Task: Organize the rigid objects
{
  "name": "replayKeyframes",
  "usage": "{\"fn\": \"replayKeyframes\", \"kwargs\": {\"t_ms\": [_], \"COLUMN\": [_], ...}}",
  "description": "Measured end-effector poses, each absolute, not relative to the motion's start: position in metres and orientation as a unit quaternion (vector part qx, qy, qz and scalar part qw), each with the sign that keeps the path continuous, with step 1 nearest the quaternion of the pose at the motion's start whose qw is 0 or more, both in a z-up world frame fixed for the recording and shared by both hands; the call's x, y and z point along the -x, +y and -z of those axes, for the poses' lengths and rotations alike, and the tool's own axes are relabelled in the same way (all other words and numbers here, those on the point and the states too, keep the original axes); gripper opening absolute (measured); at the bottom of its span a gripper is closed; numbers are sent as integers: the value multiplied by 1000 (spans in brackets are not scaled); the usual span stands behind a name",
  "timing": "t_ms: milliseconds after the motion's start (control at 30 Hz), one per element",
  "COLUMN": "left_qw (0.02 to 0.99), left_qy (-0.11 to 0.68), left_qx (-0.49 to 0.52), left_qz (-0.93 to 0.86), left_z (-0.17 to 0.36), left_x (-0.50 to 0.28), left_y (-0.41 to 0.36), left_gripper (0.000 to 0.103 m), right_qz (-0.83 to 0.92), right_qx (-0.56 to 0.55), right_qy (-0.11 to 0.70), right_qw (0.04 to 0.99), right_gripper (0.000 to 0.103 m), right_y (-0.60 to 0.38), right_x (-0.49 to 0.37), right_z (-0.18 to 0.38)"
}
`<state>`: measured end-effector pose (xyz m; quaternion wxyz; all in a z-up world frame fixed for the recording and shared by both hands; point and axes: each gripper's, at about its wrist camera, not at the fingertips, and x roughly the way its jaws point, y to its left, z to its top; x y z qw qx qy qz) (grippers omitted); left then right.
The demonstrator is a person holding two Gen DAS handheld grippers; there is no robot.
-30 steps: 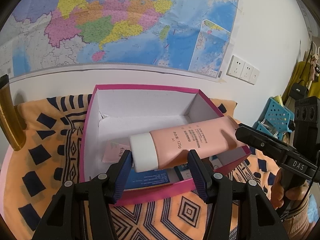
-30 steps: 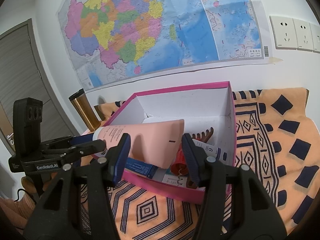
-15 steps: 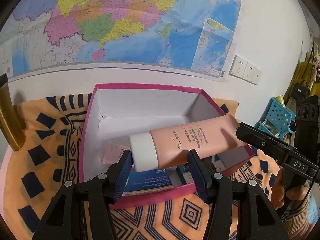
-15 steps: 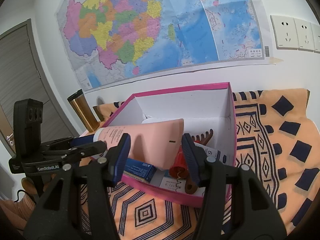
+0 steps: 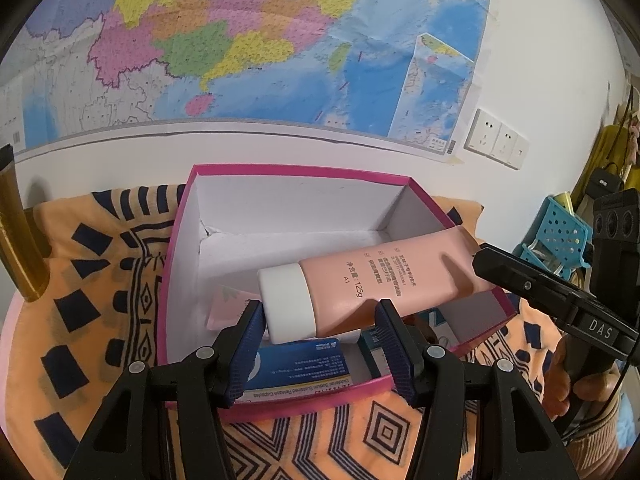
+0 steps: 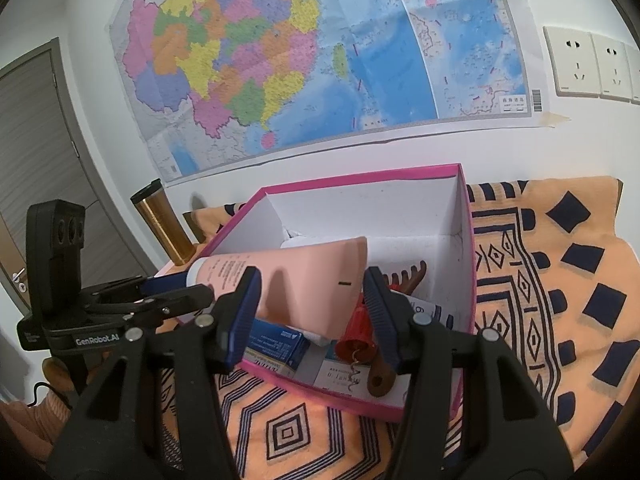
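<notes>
A: Start with the big things. What holds everything?

B: A patterned orange cloth (image 6: 560, 280) covers the table, and on it sits the pink box (image 5: 280, 170), open-topped with white inner walls. It is the collecting place, I judge, since a blue carton (image 5: 304, 364), a wooden comb (image 6: 404, 276) and a red corkscrew (image 6: 356, 336) already lie at its near end.

A: And the pink tube (image 5: 380, 284)?

B: It hangs across the box, above the other items, white cap to the left and crimped end to the right. Both ends are carried so it stays level as it goes in, I think.

A: How are the tools set?

B: The left gripper (image 5: 320, 332) pinches the cap end between its blue pads. The right gripper (image 6: 312, 304) is clamped on the flat crimped end. Neither is spread free.

A: Anything beside the box?

B: A gold tumbler (image 6: 160, 224) stands off its far left corner, well apart.
</notes>
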<state>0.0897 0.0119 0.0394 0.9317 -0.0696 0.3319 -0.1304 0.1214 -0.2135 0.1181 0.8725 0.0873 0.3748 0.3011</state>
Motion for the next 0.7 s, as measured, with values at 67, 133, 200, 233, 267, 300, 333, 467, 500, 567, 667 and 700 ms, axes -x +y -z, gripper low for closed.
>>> {"fn": "replayKeyframes", "kwargs": {"t_ms": [67, 133, 200, 233, 267, 300, 333, 467, 500, 567, 667, 700], "left_qw": [932, 931, 931, 931, 931, 931, 931, 931, 931, 931, 932, 932], "left_qy": [332, 334, 334, 334, 334, 335, 335, 336, 336, 336, 336, 336], "left_qx": [70, 70, 69, 69, 69, 69, 69, 70, 70, 69, 69, 69], "left_qz": [130, 129, 128, 127, 127, 126, 125, 123, 122, 121, 120, 120], "left_z": [-39, -38, -38, -38, -38, -38, -38, -38, -38, -38, -38, -38], "left_x": [-91, -92, -93, -93, -94, -94, -94, -96, -97, -97, -98, -99], "left_y": [12, 13, 12, 12, 13, 13, 13, 14, 14, 14, 14, 14], "left_gripper": [57, 57, 57, 57, 57, 57, 57, 57, 57, 57, 57, 57], "right_qz": [-301, -301, -301, -300, -300, -300, -300, -300, -300, -300, -299, -299], "right_qx": [-87, -87, -86, -86, -86, -85, -85, -85, -84, -85, -85, -85], "right_qy": [375, 375, 376, 377, 378, 378, 379, 380, 381, 381, 382, 383], "right_qw": [872, 872, 872, 872, 872, 872, 872, 871, 871, 870, 870, 870], "right_gripper": [56, 56, 56, 56, 56, 56, 56, 56, 56, 56, 56, 56], "right_y": [-213, -212, -211, -211, -210, -209, -208, -206, -206, -206, -205, -205], "right_x": [-122, -122, -124, -125, -126, -126, -126, -127, -127, -129, -128, -129], "right_z": [-118, -118, -117, -117, -116, -116, -115, -114, -113, -113, -113, -113]}}
